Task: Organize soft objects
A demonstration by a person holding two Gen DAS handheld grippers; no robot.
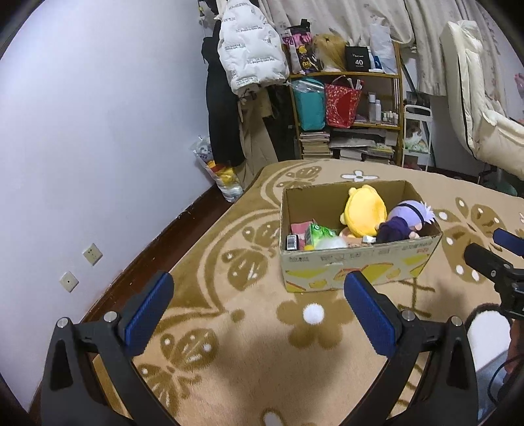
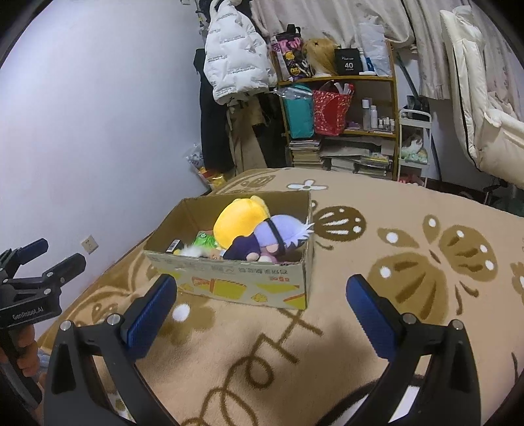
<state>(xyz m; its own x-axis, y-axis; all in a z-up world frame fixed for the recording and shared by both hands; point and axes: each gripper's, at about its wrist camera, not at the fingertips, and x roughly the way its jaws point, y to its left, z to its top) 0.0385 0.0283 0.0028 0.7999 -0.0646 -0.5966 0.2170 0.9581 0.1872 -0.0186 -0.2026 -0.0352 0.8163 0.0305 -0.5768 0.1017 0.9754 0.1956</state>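
Ahead of both released claws, left claw and right claw, cardboard box lies crosswise on blanket, nearer the right

A pale wall meets a patterned tan carpet; a cluttered wooden shelf stands before curtains.

My left wrist camera looked forward and down from just above the beige patterned blanket, near the open brown cardboard box ahead and to the right. My right wrist camera faced the same way, with that box ahead and left. Both shared the box, blanket and cluttered wooden shelf.
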